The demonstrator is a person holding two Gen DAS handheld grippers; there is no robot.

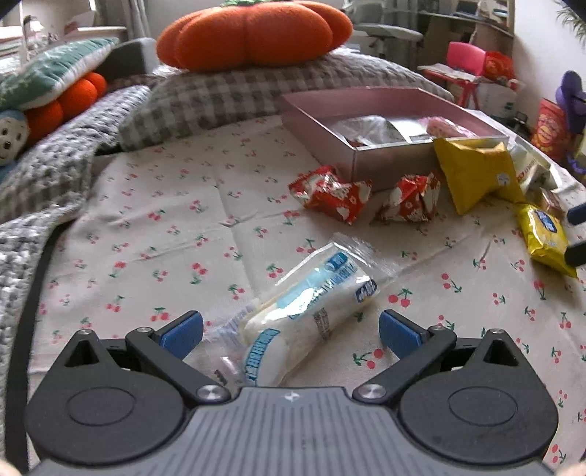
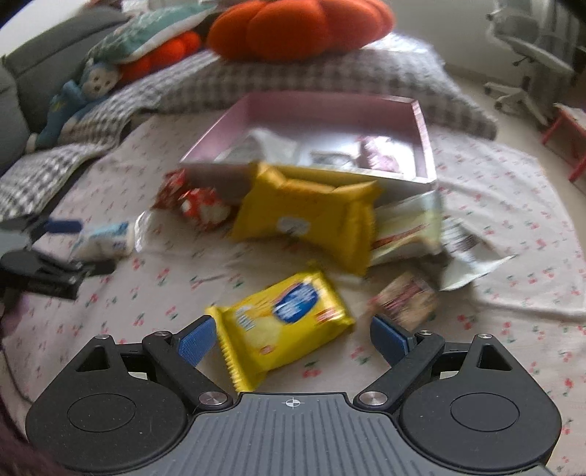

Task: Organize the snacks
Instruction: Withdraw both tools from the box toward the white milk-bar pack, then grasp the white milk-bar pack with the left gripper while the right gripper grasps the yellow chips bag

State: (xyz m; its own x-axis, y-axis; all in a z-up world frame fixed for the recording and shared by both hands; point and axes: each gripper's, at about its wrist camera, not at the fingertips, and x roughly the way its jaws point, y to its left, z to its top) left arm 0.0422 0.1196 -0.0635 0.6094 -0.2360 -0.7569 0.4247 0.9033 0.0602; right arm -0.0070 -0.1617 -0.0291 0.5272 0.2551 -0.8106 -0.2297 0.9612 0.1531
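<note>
My left gripper is open, its blue pads on either side of a white-and-blue snack packet lying on the cherry-print cloth. My right gripper is open around a small yellow biscuit packet, which also shows in the left wrist view. A pink box farther back holds a few wrapped snacks. In front of it lie two red wrappers, a big yellow bag, a cream packet and a small brown packet.
Checked pillows with an orange pumpkin cushion lie behind the box. A grey knitted blanket and plush toys are at the left. A desk chair and red stool stand beyond the bed.
</note>
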